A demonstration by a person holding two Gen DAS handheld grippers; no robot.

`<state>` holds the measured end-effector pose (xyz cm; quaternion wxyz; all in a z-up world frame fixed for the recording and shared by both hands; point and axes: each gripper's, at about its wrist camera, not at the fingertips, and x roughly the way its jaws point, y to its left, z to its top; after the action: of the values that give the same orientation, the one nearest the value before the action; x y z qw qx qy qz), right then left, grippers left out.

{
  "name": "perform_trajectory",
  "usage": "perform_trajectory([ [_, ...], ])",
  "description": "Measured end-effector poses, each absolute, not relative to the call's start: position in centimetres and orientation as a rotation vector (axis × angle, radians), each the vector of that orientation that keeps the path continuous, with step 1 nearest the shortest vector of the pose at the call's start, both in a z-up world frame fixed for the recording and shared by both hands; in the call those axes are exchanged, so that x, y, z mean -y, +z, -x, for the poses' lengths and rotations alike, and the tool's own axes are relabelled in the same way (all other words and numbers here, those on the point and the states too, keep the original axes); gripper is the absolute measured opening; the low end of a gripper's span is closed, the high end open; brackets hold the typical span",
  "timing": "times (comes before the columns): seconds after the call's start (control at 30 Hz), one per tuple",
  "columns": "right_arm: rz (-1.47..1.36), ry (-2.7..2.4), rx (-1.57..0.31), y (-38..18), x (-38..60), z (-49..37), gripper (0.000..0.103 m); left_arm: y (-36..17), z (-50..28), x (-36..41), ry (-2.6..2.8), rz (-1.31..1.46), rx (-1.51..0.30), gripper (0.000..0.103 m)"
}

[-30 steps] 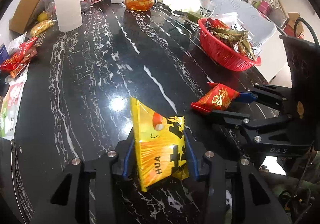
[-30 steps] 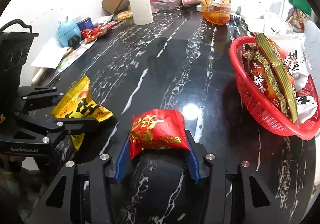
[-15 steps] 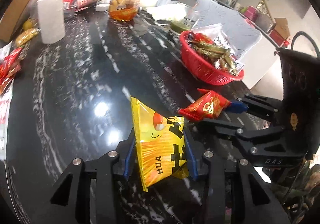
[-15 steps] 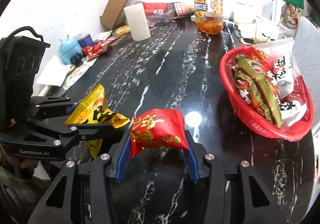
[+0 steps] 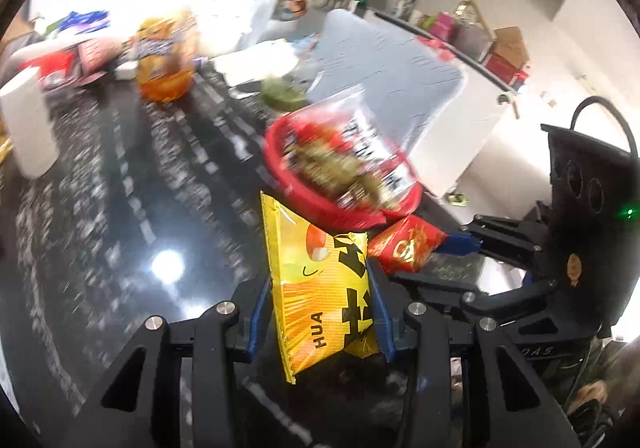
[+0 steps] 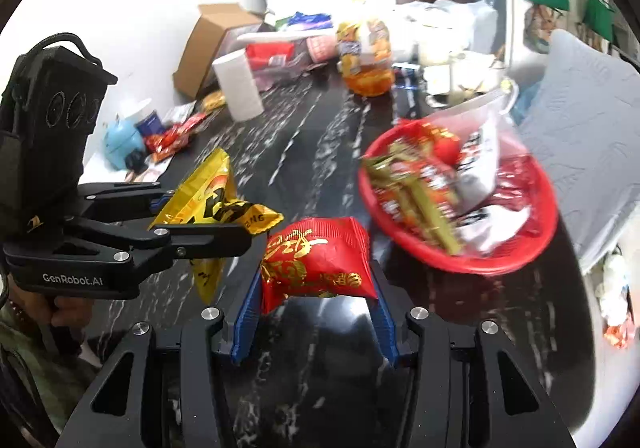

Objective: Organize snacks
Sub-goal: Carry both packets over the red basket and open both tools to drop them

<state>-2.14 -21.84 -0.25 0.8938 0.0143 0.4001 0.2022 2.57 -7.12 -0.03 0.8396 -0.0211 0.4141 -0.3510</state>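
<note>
We hold 2 grippers side by side, angled downward — the left gripper (image 5: 320,312) clamped on a yellow snack packet (image 5: 320,288), the right gripper (image 6: 316,312) clamped on a red snack packet (image 6: 316,260) — a hand (image 6: 60,312) gripping the left handle.

A glossy black marble-look tabletop (image 6: 320,151) with white veining is shown. Shiny foil-like film is seen on a yellow snack packet (image 5: 324,300) and a red snack packet (image 6: 316,260). A red plastic basket (image 6: 516,248) and a matt paper roll (image 6: 238,87) are visible.
</note>
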Motion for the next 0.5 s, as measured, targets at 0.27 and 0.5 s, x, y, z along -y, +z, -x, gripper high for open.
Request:
perform_trajectory([
  [0.27, 0.016, 0.329, -0.775, 2.7, 25.8, 1.2, 0.049, 3.1, -4.2, 11.4, -0.821, 0.003, -0.800, 0.042],
  [0.5, 0.043, 0.264, -0.778, 3.2, 28.7, -1.7, 0.049, 4.4, -6.2, 14.1, -0.815, -0.036, -0.763, 0.042],
])
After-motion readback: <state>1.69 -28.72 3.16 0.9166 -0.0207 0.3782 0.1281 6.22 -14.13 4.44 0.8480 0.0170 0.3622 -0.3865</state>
